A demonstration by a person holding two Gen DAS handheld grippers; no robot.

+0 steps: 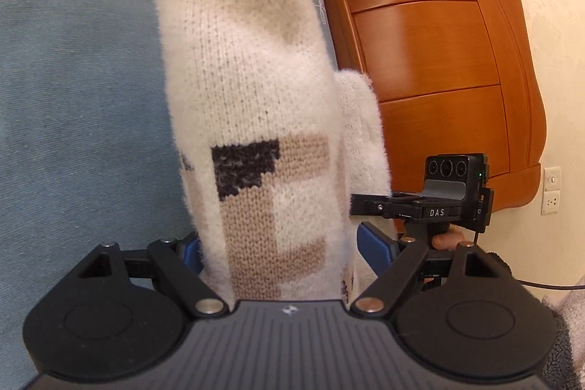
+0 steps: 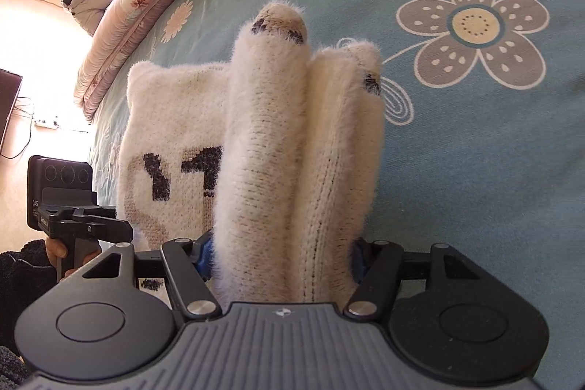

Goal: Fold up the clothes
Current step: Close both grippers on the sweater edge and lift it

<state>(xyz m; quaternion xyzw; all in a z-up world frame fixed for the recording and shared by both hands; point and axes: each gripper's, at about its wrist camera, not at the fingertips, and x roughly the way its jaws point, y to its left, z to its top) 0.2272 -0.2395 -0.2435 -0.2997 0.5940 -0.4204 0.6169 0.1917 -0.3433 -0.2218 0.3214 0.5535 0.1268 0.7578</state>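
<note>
**Sweater held between two grippers above the bed**

The cream sweater [image 1: 256, 119], a fuzzy knit with tan and dark brown blocks, hangs bunched above the blue floral bedspread [image 1: 73, 97], near the edge by the wooden headboard [image 1: 420, 42]. The left gripper [image 1: 281, 247] pinches one thick bundle between its blue pads [image 1: 373, 245]. The right gripper [image 2: 281, 254] pinches several doubled layers.

Risks, as judged:
- The soft pile is slippery and may creep out of either grip if the hands pull apart.
- Uneven bundles could produce a skewed fold on lowering.
- The loose part may drag and crumple on the bedspread.
</note>
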